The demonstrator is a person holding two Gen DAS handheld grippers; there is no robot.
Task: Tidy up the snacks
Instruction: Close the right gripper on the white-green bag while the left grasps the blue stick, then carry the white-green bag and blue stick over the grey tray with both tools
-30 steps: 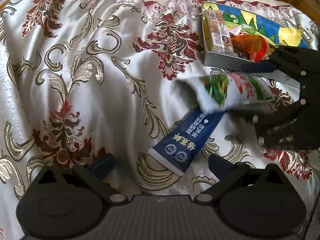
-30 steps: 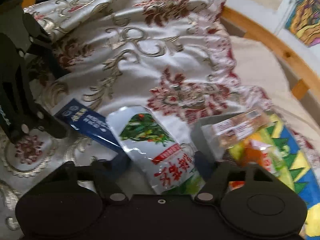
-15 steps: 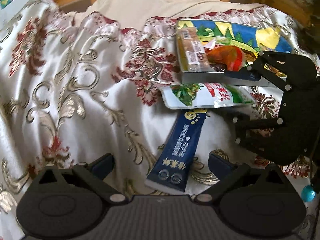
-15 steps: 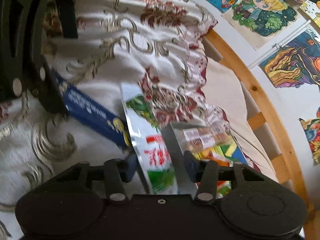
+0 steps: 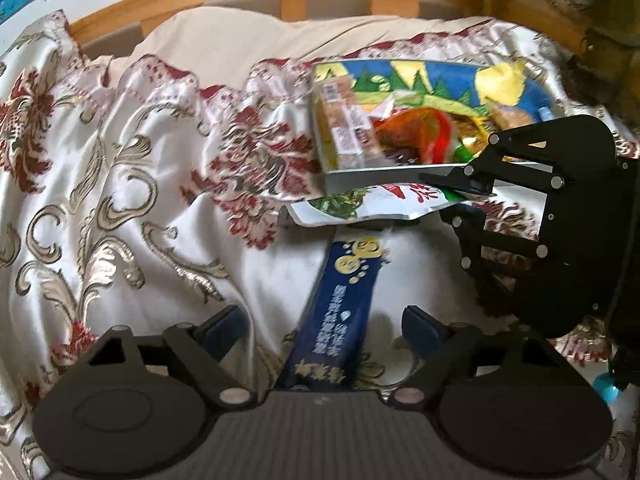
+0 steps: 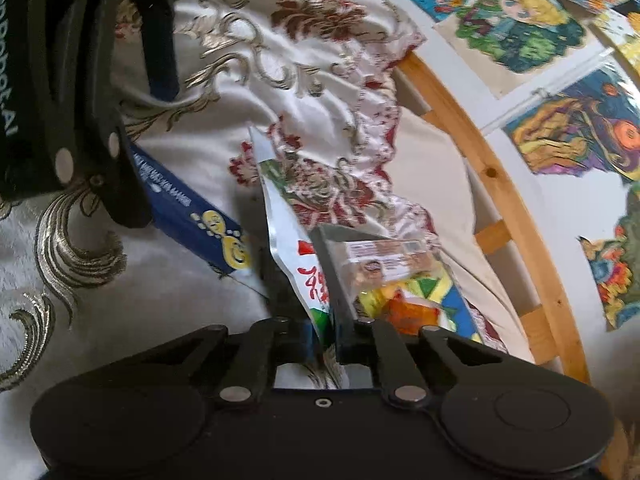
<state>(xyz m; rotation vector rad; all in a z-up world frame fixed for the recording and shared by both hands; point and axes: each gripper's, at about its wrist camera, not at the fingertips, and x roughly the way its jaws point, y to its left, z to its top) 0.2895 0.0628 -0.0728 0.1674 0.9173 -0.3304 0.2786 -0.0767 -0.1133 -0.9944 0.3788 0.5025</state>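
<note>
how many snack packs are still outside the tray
2: the white-green pouch pinched by the right gripper beside the tray, and the blue packet on the bedspread. Others may be hidden.

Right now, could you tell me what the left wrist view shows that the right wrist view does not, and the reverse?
Only the left wrist view shows the left claw open, the blue packet lying between its fingers, and the tin's whole painted lid.

Only the right wrist view shows the cartoon drawings on the wall, and the right claw shut on the white pouch.

Both show the blue packet, the white pouch, the snack tin and the floral bedspread.
</note>
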